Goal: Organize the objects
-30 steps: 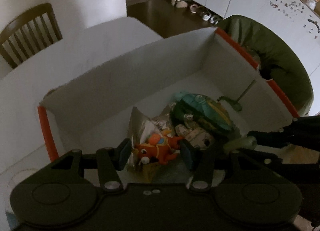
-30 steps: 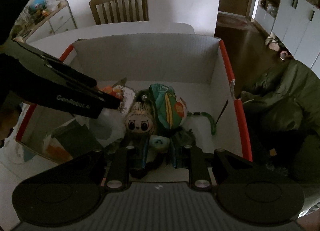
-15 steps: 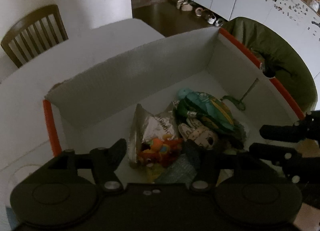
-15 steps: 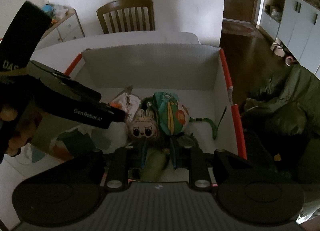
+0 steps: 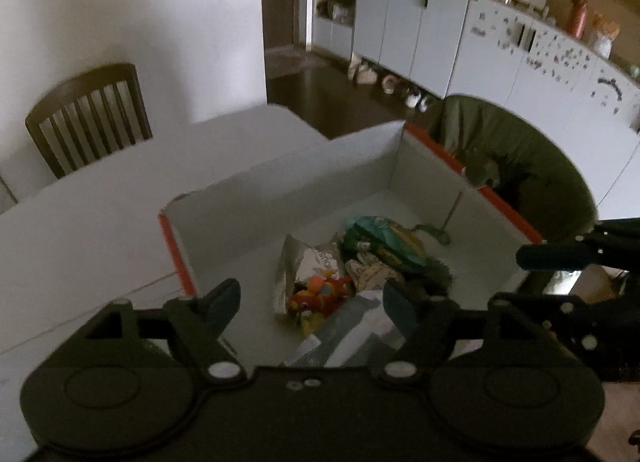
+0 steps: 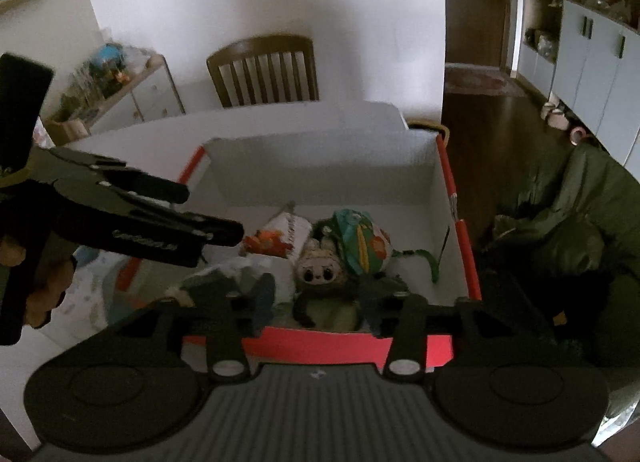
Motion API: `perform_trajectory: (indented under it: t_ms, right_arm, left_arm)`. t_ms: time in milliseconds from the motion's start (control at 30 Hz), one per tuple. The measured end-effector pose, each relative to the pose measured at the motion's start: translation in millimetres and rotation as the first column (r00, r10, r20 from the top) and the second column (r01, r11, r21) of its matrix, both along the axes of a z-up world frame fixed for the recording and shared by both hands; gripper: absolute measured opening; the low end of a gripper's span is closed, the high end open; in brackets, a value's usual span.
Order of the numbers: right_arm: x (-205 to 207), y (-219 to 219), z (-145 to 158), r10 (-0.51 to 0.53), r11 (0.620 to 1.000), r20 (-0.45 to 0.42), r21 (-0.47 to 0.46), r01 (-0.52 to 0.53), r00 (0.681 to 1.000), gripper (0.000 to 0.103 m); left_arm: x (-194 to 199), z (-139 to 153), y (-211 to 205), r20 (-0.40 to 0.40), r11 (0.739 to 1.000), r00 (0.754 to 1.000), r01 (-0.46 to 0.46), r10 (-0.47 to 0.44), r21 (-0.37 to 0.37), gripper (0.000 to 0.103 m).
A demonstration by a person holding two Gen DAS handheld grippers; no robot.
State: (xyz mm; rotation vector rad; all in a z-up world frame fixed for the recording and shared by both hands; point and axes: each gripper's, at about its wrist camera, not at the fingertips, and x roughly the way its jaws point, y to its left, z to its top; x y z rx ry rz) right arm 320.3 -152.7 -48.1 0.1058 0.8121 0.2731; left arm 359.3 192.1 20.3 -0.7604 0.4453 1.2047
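Observation:
A white box with orange-red edges (image 5: 256, 201) (image 6: 320, 177) stands on the white table. Inside lie an orange plush toy (image 5: 320, 294) (image 6: 266, 242), a wide-eyed plush doll (image 6: 318, 268), a green patterned pouch (image 5: 384, 238) (image 6: 360, 242), a snack packet (image 5: 316, 258) and a green item (image 6: 332, 312) at the near wall. My left gripper (image 5: 312, 302) is open and empty above the box; it also shows in the right wrist view (image 6: 188, 229). My right gripper (image 6: 316, 302) is open and empty over the box's near edge.
A wooden chair (image 5: 90, 117) (image 6: 264, 69) stands at the table's far side. A green padded seat (image 5: 512, 157) (image 6: 580, 213) sits right of the box. A side cabinet with clutter (image 6: 116, 93) is far left. White cupboards (image 5: 460, 33) line the back.
The left gripper opened and let go of the orange plush toy, which now lies in the box. The right gripper opened and released the green item. Both pulled up and back.

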Motion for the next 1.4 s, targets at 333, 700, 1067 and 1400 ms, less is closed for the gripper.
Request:
perform_trajectory:
  t_ms: [333,700,1067,1400]
  right_arm:
    - [-39.3,14.3,32.1,-0.052,0.998,0.088,0.036,0.049,0.995,0.062]
    - [-77.4,22.6,49.9,-0.124,0.991,0.164,0.072,0.114,0.979,0.082]
    - [-99.8,29.6,58.4,-0.184,0.981,0.176,0.096,0.169,0.967,0.087]
    - [-110.9,35.3,58.6,-0.208,0.975,0.164,0.116,0.19,0.964,0.087]
  left_arm:
    - [-25.2,19.3,-53.2,0.051,0.993,0.998,-0.04,0.034,0.107,0.092]
    - [-37.1,31.3,-95.0,0.081,0.98,0.995,-0.074,0.06,0.183,0.102]
    - [-34.6,34.3,-123.6,0.089,0.976,0.995,-0.053,0.034,0.211,0.102]
    - [-35.6,30.1,-131.8,0.096,0.977,0.995,-0.034,0.014,0.211,0.102]
